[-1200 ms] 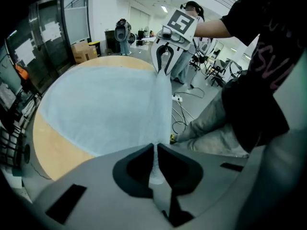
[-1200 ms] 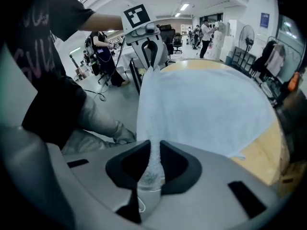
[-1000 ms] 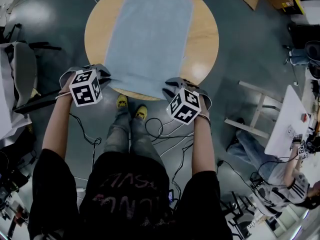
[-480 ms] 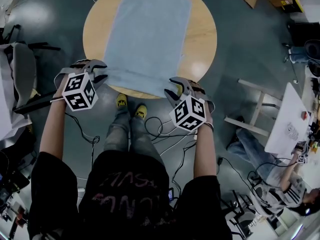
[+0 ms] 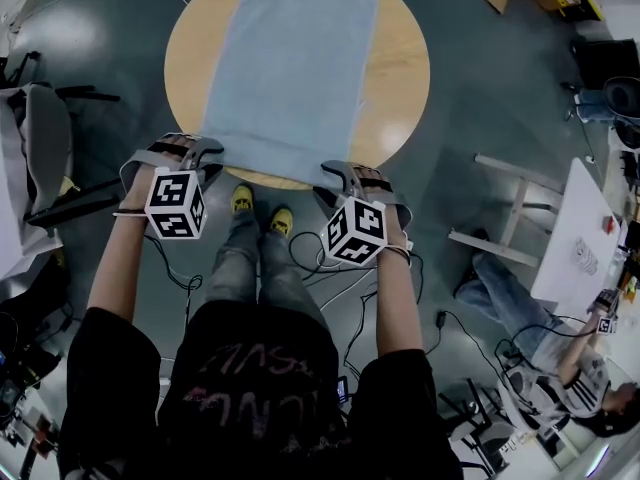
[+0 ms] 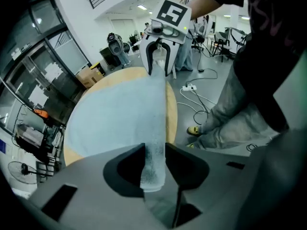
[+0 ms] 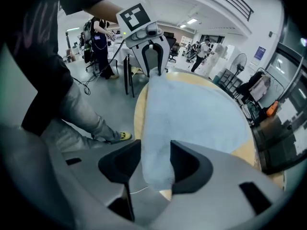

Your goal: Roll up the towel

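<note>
A light blue towel (image 5: 290,68) lies spread flat on the round wooden table (image 5: 400,68), its near edge at the table's rim. My left gripper (image 5: 200,153) is at the near left corner and my right gripper (image 5: 345,176) at the near right corner. In the left gripper view the left gripper (image 6: 154,150) has the towel (image 6: 120,119) corner lying loosely between jaws that have just been opening. In the right gripper view the right gripper (image 7: 156,159) likewise has its jaws just opened, with the towel (image 7: 192,114) corner between them and not pinched.
My legs and yellow shoes (image 5: 245,200) are under the table's near edge, with cables (image 5: 330,258) on the floor. A chair (image 5: 50,138) stands at the left. A wooden frame (image 5: 510,218) and a white table (image 5: 580,238) stand at the right, with a seated person beyond.
Both grippers have drawn back slightly toward my body and their jaws have opened. The towel's near corners, bunched in the jaws a second ago, now lie loose.
</note>
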{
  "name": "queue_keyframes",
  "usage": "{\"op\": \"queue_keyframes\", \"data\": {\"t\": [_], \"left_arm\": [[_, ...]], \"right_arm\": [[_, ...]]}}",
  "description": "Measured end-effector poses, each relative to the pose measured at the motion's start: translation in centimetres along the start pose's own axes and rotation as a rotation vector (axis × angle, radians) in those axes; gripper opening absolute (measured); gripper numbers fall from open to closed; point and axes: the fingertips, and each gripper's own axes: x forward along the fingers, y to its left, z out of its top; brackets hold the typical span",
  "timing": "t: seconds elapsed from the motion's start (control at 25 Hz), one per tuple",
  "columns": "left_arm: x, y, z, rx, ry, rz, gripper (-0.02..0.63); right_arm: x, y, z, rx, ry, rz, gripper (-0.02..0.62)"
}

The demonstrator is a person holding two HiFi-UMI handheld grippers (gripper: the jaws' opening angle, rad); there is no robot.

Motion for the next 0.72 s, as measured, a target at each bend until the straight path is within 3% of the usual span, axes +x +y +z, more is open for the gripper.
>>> {"op": "queue_keyframes", "data": {"t": [0.16, 0.4, 0.72], "left_arm": [[1.8, -0.1, -0.4, 0.008, 0.027, -0.005, 0.172], [2.8, 1.5, -1.2, -0.003, 0.046, -0.036, 0.144], [3.0, 0.5, -1.4, -0.061, 0.039, -0.168, 0.074]], "right_arm": [[1.7, -0.5, -0.7, -0.006, 0.035, 0.013, 0.218], [2.7, -1.6, -0.6, 0.022, 0.049, 0.082, 0.198], [2.5, -1.5, -0.5, 0.085, 0.030, 0.139, 0.084]]}}
